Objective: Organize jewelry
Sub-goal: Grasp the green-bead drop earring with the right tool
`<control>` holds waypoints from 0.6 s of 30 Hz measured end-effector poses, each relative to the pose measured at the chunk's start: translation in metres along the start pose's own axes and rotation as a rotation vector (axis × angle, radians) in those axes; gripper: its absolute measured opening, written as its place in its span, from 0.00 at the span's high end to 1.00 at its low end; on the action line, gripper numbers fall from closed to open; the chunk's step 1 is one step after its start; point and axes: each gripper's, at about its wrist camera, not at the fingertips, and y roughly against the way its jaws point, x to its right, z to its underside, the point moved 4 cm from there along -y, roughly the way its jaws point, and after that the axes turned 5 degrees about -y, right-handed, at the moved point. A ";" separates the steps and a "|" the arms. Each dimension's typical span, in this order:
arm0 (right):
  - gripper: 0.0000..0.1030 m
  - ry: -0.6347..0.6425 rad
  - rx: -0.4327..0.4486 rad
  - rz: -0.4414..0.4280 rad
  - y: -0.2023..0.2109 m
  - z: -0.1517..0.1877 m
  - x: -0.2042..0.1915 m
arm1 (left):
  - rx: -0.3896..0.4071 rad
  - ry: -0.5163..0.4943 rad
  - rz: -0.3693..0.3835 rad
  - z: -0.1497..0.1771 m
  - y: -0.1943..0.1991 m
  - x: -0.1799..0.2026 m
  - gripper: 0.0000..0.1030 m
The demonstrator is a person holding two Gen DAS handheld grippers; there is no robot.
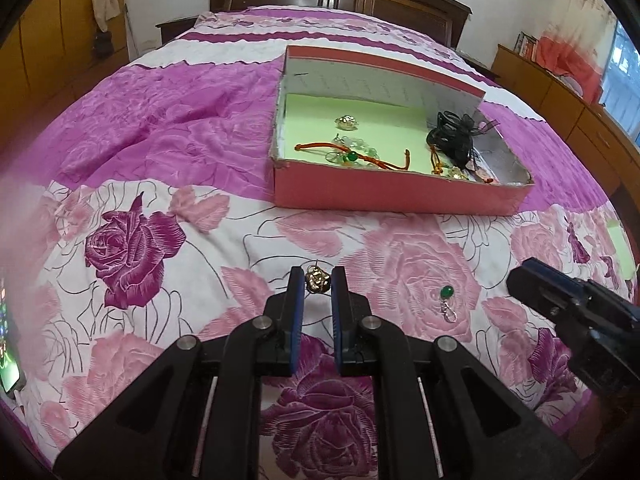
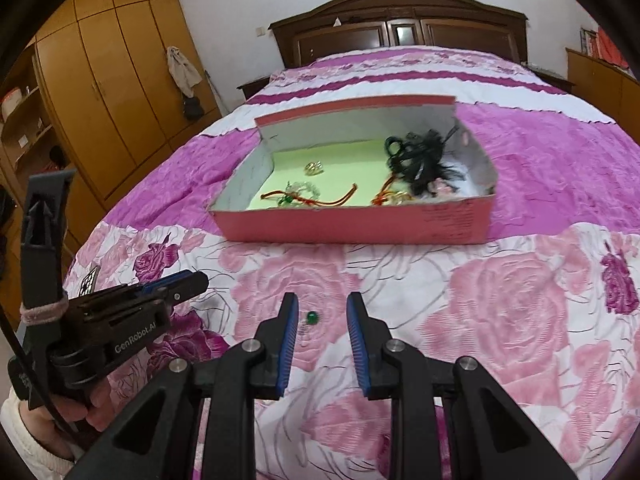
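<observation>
A pink cardboard box (image 1: 400, 196) (image 2: 360, 230) with a green floor lies on the bed and holds several jewelry pieces: a gold brooch (image 1: 346, 121), a red cord bracelet with a green bead (image 1: 352, 157) and a black hair piece (image 1: 456, 136). My left gripper (image 1: 318, 280) is shut on a gold brooch (image 1: 318, 282) just above the bedspread. A green gem pendant (image 1: 447, 298) (image 2: 311, 317) lies on the bedspread. My right gripper (image 2: 322, 312) is open, its fingers either side of the pendant.
The bed has a pink and purple rose bedspread (image 1: 160, 140). A wooden headboard (image 2: 396, 20) stands at the far end, wardrobes (image 2: 100, 80) to the left. A phone (image 1: 10, 356) lies at the bed's left edge.
</observation>
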 end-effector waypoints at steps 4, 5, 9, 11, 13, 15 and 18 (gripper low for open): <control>0.73 -0.016 -0.028 -0.003 -0.014 0.000 -0.004 | 0.002 0.007 0.006 0.001 -0.001 -0.002 0.95; 0.73 -0.016 -0.033 -0.001 -0.017 0.001 -0.005 | 0.003 0.009 0.007 0.001 -0.001 -0.003 0.95; 0.73 -0.002 -0.068 0.004 -0.033 0.006 -0.010 | 0.004 0.016 0.014 0.002 -0.002 -0.004 0.95; 0.73 0.012 -0.080 0.014 -0.039 0.009 -0.012 | 0.004 0.019 0.017 0.003 -0.002 -0.004 0.95; 0.73 0.018 -0.094 0.020 -0.045 0.011 -0.012 | 0.003 0.020 0.019 0.003 -0.003 -0.004 0.95; 0.74 0.022 -0.108 0.024 -0.051 0.013 -0.013 | 0.002 0.021 0.020 0.004 -0.003 -0.004 0.95; 0.76 0.028 -0.128 0.029 -0.058 0.017 -0.013 | 0.000 0.022 0.021 0.004 -0.004 -0.004 0.95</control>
